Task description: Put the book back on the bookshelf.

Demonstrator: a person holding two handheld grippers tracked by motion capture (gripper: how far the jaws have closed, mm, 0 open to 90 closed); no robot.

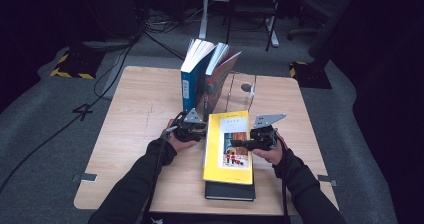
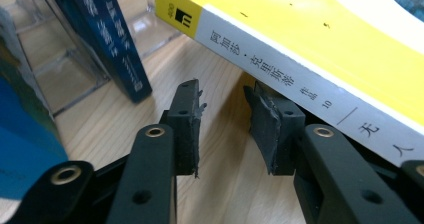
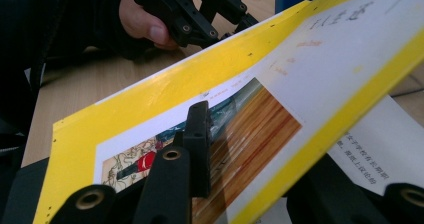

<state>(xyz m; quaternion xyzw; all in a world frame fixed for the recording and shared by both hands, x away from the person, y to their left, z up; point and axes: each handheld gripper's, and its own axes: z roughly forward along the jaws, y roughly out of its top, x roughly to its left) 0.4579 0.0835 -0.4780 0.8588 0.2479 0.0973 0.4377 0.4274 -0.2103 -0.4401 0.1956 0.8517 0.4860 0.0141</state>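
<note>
Yellow book [image 1: 228, 149] lying on a black book [image 1: 230, 190] near the front edge of the surface [image 1: 135, 134], its right side raised. Right gripper [image 1: 239, 144] fingers closed on the yellow cover, one above, one beneath. Left gripper [image 1: 199, 130] fingers open beside the spine, nothing between them.

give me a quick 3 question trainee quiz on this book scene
1. True or false: the yellow book lies on top of a black book.
2. Which gripper has the yellow book's front cover between its jaws? A) left gripper B) right gripper
3. Fill in: the blue book stands upright in a clear ____.

Key:
1. True
2. B; the cover is lifted, with one jaw on top and one beneath.
3. Book stand
</note>
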